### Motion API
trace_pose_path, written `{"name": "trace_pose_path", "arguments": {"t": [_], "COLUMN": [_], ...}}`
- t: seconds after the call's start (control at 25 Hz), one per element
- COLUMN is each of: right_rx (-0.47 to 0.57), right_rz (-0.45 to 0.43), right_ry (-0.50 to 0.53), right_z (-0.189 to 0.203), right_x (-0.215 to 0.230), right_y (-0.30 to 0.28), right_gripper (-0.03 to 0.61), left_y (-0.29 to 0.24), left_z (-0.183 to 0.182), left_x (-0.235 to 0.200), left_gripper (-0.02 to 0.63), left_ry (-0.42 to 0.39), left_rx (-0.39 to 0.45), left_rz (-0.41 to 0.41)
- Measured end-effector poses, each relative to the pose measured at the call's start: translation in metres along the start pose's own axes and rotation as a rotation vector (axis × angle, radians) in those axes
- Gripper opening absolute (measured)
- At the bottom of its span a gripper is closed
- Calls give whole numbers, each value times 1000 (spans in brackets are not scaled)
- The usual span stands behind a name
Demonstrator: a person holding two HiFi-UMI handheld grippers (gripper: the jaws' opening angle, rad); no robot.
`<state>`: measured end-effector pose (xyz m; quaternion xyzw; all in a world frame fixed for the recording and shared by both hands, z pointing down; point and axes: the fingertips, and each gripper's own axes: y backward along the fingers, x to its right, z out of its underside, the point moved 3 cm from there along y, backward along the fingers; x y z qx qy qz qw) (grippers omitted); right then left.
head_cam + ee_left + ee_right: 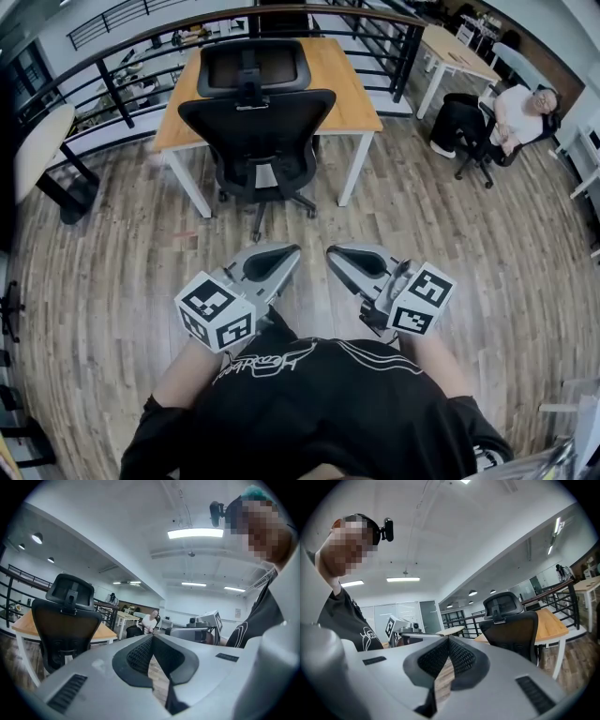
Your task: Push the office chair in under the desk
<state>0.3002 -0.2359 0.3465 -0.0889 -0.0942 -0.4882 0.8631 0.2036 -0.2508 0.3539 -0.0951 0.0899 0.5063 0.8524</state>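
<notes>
Office chair (258, 122) is shown at the near edge of the worktop (349, 94), between its white legs (356, 169), with the backrest turned toward the claws and the seat toward the worktop. Left claw (289, 251) and right claw (334, 253) are held shut and empty, well apart from the chair. Bare floor (375, 234) is left between.

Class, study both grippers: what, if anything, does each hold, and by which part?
Nothing is held. The left gripper and the right gripper are both shut and empty, short of the office chair, which neither touches.
</notes>
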Motion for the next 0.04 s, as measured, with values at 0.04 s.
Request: {"name": "trace_pose_path", "arguments": {"t": [0.04], "right_rx": [1], "right_rz": [1], "right_ry": [0], "right_z": [0], "right_x": [0], "right_y": [1], "right_gripper": [41], "left_y": [0], "left_z": [1], "left_x": [0], "left_gripper": [8], "left_ry": [-7], "left_rx": [-3], "left_rz": [-2]}}
